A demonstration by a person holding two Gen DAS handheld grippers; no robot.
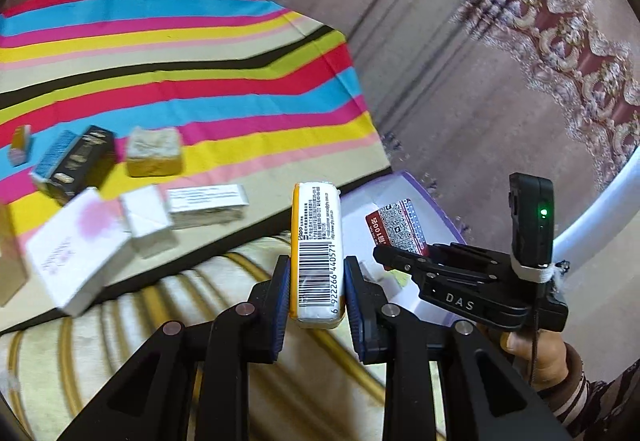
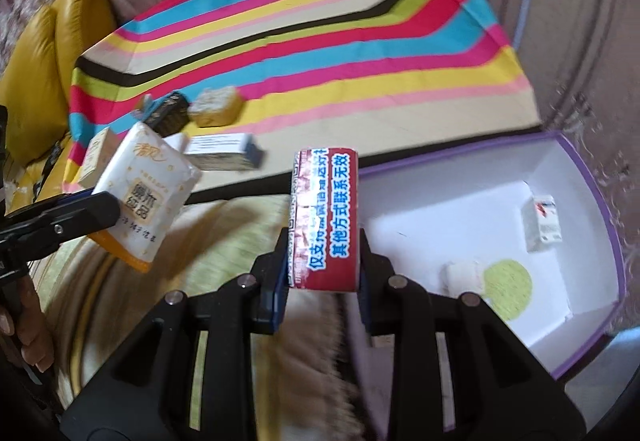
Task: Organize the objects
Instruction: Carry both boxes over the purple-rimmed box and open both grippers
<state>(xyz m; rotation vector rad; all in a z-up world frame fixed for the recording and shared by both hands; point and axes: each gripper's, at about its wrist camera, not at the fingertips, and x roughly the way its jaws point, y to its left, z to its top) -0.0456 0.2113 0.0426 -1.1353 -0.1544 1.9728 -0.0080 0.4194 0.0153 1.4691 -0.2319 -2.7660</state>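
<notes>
- My left hand-held gripper (image 1: pixel 316 281) is clenched on a white tissue pack (image 1: pixel 318 249) with a yellow edge and a barcode, held upright; only its lower end sits between the pads.
- My right hand-held gripper (image 2: pixel 324 261) is grasping a red packet (image 2: pixel 326 219) with blue-and-white print, also by its lower part.
- The purple-rimmed white box (image 2: pixel 580 169) lies at about 3 o'clock in the right wrist view, with two small white items already in it. I take it as the drop spot.
- More packs wait on the striped cloth (image 1: pixel 200 61) at 10 o'clock in the left wrist view.
- Risk: both pictures are blurred, so I judge I am swinging fast. A soft pack gripped low could pivot or slip out short of the box.
- Risk: the two grippers are close together. Heading for the same box, they could knock each other or the rim.
- Risk: letting go high could bounce a packet off the box wall onto the carpet (image 1: pixel 520 81).
</notes>
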